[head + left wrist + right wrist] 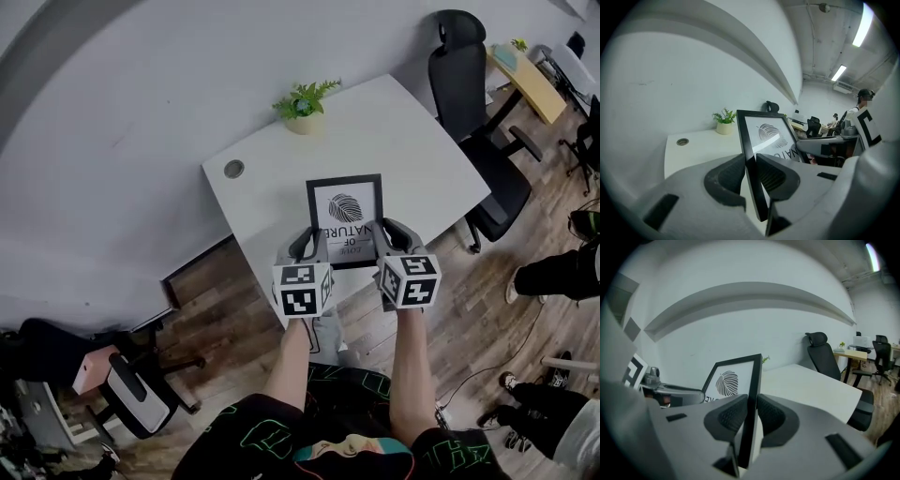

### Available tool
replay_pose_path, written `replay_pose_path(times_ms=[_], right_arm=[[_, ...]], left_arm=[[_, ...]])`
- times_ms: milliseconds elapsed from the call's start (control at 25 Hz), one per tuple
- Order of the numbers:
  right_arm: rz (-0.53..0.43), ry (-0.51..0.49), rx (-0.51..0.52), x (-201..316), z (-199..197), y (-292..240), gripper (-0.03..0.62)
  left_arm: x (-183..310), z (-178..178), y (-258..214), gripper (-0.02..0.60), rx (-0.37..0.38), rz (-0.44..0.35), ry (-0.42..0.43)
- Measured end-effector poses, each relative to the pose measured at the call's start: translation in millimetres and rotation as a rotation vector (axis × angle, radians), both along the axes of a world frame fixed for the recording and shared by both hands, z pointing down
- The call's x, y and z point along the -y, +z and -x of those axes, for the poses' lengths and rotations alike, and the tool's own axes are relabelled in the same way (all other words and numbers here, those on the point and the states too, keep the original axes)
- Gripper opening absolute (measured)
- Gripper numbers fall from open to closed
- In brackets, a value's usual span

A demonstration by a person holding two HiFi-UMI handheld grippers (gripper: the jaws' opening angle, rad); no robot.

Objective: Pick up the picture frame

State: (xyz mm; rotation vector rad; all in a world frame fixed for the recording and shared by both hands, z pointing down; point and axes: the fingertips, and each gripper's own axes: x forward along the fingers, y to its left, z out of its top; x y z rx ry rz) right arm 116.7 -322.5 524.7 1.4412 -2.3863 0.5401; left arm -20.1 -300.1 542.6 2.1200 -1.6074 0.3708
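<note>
White desk top [403,141] is below you, with a small green potted plant [305,105] at its far edge.

- Your left gripper [307,246] is clamped on the left rail of the black picture frame with a leaf print [345,214], near the lower corner. The jaws sit flat on both faces.
- The frame hangs between the two grippers over the desk's near edge, print facing you. It looks clear of the top.
- Your right gripper [391,240] is clamped on the right rail the same way.

To lift cleanly:
- Raise both hands at one rate and keep them level so the frame doesn't rack.
- Hold the spacing between your hands fixed, with no pulling apart or squeezing in.
- Both grips are low on the rails, so watch for the top edge tipping away.

The black office chair [469,84] on the right is well apart and shouldn't get in the way.
</note>
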Motion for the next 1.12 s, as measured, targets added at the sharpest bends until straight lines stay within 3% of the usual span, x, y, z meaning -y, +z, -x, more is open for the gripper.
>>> replay_pose_path(times_ms=[760, 1120], right_arm=[[-0.246, 0.036, 0.018, -63, -11, -98, 0.074], [-0.34, 0.061, 0.075, -95, -17, -139, 0.074]], left_arm=[[-54, -9, -96, 0.08, 0.025, -0.243, 0.035], [-82, -14, -142, 0.08, 0.059, -0.347, 0.061]])
